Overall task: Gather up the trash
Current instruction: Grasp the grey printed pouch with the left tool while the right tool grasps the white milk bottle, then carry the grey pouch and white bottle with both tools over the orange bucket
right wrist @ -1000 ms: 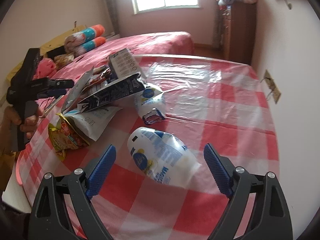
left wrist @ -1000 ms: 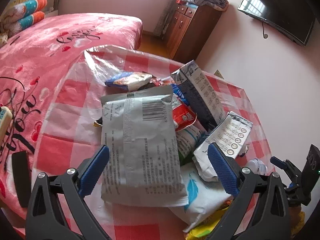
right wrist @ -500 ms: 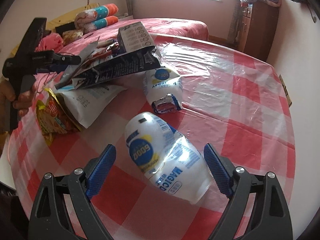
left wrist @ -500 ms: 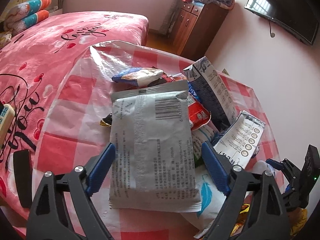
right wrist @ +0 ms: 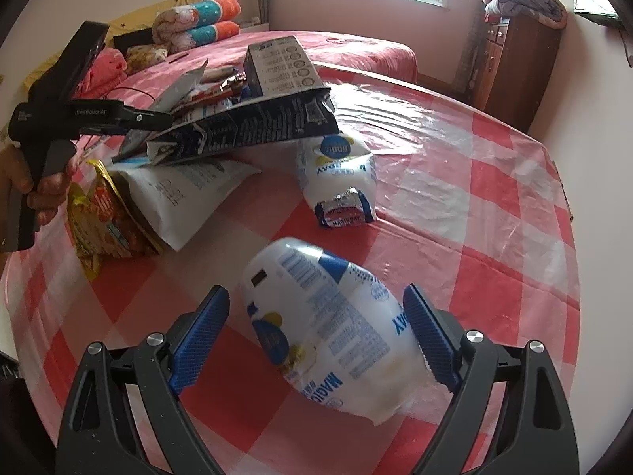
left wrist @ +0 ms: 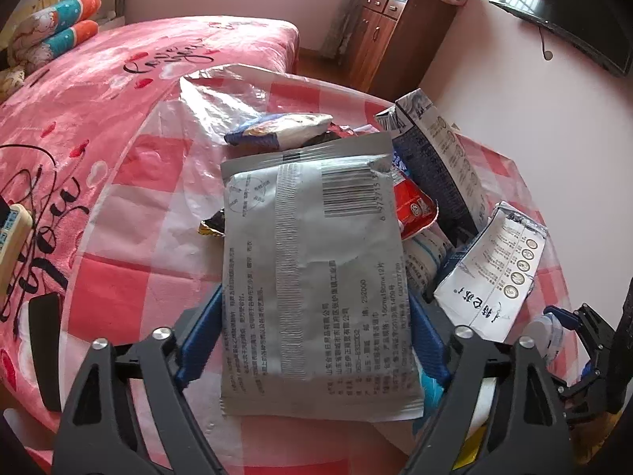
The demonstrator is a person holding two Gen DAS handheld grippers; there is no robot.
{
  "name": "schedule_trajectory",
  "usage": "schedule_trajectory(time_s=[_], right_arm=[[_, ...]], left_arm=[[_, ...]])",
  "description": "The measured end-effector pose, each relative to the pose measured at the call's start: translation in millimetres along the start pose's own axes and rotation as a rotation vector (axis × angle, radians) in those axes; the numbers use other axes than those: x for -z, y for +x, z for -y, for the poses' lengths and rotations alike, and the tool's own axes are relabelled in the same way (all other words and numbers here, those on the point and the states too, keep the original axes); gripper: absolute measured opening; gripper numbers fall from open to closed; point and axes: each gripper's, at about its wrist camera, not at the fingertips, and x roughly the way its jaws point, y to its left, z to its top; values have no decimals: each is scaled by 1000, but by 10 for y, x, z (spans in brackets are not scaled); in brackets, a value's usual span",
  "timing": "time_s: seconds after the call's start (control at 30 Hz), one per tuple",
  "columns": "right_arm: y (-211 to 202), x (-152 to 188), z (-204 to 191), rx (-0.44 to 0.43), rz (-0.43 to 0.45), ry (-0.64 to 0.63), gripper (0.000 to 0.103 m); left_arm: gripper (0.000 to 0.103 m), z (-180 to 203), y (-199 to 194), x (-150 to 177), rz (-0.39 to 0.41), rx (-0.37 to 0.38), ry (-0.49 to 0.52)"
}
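My left tool [left wrist: 312, 346] is closing on the grey pouch [left wrist: 316, 273]: its long axis runs straight ahead, pads apparently at its edges. My right tool [right wrist: 316, 338] is closing around the bottle [right wrist: 328, 332], lying slantwise on the desk [right wrist: 494, 237]; left pad clear.

Between left gripper [left wrist: 312, 340] pads: flat pouch [left wrist: 316, 277], on top of wrapper pile.
Right of it: two cartons [left wrist: 490, 273].
Between right gripper [right wrist: 316, 340] pads: plastic bag [right wrist: 332, 328], on table [right wrist: 494, 206].
Ahead-left: wrapper pile [right wrist: 190, 186].
Ahead: small packet [right wrist: 344, 213].
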Motion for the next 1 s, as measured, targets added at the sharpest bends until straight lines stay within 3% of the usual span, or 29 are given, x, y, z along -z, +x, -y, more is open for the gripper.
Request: schedule_trajectory(time_s=[0.03,0.33,1.0], right_arm=[[5,8,10,3,-3,7,80],[-44,86,-43,13,11,31,79],[-325,193,-307,-10,97,183,78]], left_arm=[[80,10,-5,4,0,-6,-1],[76,86,-97,118,14,-54,-6],[76,38,-782,639,88,-19,-14]])
